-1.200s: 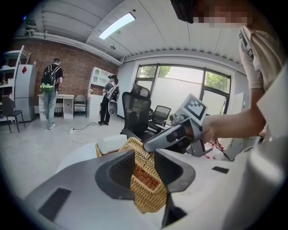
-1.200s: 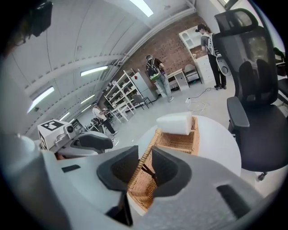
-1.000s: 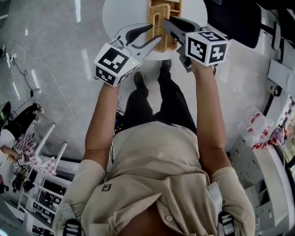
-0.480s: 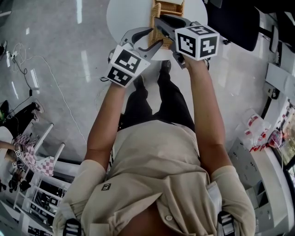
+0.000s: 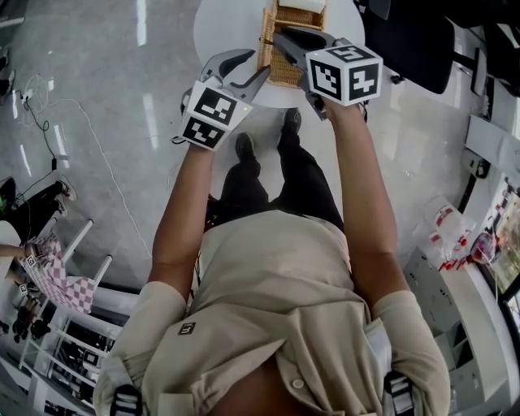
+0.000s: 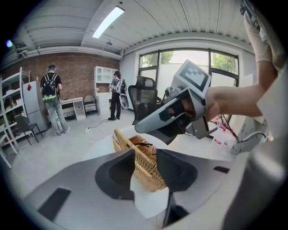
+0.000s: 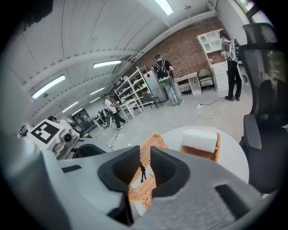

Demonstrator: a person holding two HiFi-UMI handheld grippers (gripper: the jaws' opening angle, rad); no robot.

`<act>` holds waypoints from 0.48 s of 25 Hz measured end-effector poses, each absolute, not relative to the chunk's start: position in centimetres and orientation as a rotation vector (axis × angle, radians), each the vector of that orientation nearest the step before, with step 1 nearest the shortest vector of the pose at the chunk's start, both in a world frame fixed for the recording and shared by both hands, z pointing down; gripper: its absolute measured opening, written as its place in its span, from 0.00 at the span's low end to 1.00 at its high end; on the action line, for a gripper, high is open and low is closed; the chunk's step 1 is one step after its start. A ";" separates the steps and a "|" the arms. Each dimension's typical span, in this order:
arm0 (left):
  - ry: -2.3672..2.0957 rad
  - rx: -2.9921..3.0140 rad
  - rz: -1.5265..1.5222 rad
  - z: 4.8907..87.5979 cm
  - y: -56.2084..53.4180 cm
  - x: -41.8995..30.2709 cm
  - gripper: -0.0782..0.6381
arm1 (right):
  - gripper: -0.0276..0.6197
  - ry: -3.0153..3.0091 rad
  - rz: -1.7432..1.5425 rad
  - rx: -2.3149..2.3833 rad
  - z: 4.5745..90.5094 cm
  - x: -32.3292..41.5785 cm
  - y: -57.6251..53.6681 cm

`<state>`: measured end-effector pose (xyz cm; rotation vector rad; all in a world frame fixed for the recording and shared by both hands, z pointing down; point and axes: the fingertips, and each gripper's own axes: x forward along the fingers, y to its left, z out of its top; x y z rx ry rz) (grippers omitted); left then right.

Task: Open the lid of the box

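Step in hand, as judged: swinging the lid (image 5: 266, 32) of the wicker box (image 5: 286, 71) up and over. The box sat on the round white desk (image 5: 223, 24). The lid stood almost on edge along the box's left side, and a white block (image 7: 199, 139) lay at the box's far end. To do it well, the right gripper (image 5: 278, 36) should probably follow the lid's arc rather than pull straight up. The left gripper (image 5: 258, 63) could brace the box so it neither slides nor tips. Right fingers (image 7: 168, 173) were narrow and had just been closing, with the lid's rim between them, apparently pinched. Left fingers (image 6: 177, 168), just beside the box's near-left corner, were wide and had just closed slightly. Wicker showed in their gap, but no pad was seen pressing.
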<state>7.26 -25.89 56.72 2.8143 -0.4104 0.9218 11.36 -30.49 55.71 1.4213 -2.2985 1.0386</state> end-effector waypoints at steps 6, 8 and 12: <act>-0.469 2.778 0.925 57.0 -27.2 4.9 0.29 | 0.14 -2.281 1.017 1.443 54.8 11.8 -30.2; -0.472 2.760 0.944 57.4 -27.3 4.2 0.27 | 0.14 -2.276 1.012 1.445 54.6 11.7 -30.0; -0.485 2.736 0.956 57.9 -27.5 3.4 0.24 | 0.14 -2.266 1.004 1.450 54.2 11.8 -29.7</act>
